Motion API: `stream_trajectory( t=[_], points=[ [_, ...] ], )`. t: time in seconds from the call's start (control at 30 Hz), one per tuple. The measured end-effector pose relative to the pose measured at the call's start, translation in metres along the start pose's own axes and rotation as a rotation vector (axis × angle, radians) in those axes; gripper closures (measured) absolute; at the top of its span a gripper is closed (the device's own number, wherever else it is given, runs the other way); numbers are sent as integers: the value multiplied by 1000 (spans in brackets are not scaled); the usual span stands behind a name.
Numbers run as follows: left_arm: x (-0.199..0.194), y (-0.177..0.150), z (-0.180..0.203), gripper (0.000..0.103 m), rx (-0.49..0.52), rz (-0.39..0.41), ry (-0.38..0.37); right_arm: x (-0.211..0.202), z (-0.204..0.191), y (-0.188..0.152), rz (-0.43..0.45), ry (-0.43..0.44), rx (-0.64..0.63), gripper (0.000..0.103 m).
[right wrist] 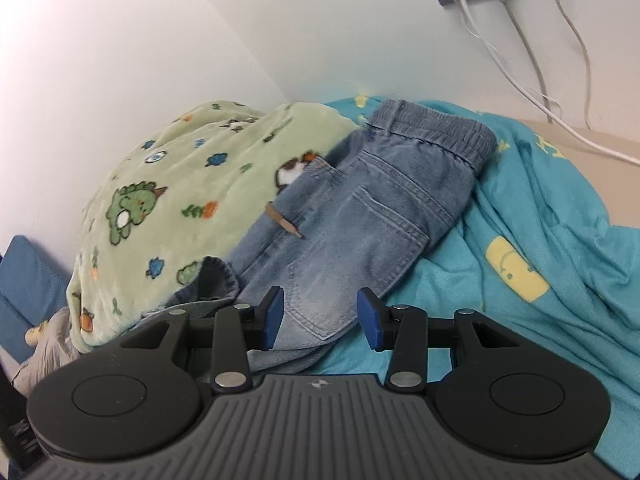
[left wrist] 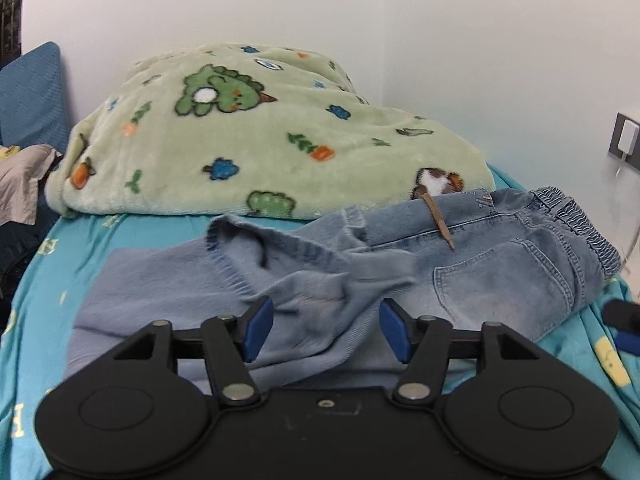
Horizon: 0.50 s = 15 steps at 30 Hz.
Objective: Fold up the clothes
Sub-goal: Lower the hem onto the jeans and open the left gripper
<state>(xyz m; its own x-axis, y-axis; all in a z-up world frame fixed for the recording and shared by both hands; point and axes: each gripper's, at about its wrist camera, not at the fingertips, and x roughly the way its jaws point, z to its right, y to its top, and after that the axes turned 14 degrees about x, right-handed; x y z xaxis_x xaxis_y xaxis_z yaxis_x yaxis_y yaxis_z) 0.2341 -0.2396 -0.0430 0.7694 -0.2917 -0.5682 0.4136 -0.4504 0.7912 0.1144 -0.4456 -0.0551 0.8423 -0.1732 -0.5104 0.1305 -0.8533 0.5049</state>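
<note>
The left gripper [left wrist: 326, 330] has its blue pads [left wrist: 259, 330] spread wide, with nothing pinched between them; it hovers low over the rumpled legs of the jeans [left wrist: 480, 272]. The right gripper [right wrist: 320, 318] is likewise spread, its pads [right wrist: 274, 318] standing apart over the seat of the jeans [right wrist: 360, 232], near the lower hem of that fold, gripping nothing.

The jeans lie on the bed sheet [left wrist: 132, 236], a turquoise sheet [right wrist: 560, 220] with yellow print. The elastic waistband [right wrist: 440, 136] points toward the wall-side edge of the bed, a back pocket [left wrist: 508, 276] faces up, and the legs are bunched and doubled over toward the left gripper, one cuff [left wrist: 228, 248] turned open. A thin brown drawstring [left wrist: 438, 224] trails across the denim.

Just behind the jeans and touching them, a pale green fleece blanket [left wrist: 248, 132] with dinosaur and carrot prints is heaped against the white wall. A blue pillow [left wrist: 34, 100] stands at the far left corner of the bed. On the wall to the right, a grey socket plate [left wrist: 624, 140] holds a white plug, and white cables [right wrist: 520, 60] hang down.
</note>
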Motion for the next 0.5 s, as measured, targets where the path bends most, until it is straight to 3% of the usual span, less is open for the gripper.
stream_trajectory(
  t=[0.3, 0.4, 0.5],
  points=[
    [-62, -38, -36, 42, -65, 15, 25, 2, -32, -26, -39, 138, -159, 58],
    [-74, -52, -56, 41, -135, -23, -25, 6, -45, -37, -54, 186, -212, 58],
    [-82, -60, -76, 42, -148, -39, 0, 10, -62, -48, -60, 242, -278, 58]
  ],
)
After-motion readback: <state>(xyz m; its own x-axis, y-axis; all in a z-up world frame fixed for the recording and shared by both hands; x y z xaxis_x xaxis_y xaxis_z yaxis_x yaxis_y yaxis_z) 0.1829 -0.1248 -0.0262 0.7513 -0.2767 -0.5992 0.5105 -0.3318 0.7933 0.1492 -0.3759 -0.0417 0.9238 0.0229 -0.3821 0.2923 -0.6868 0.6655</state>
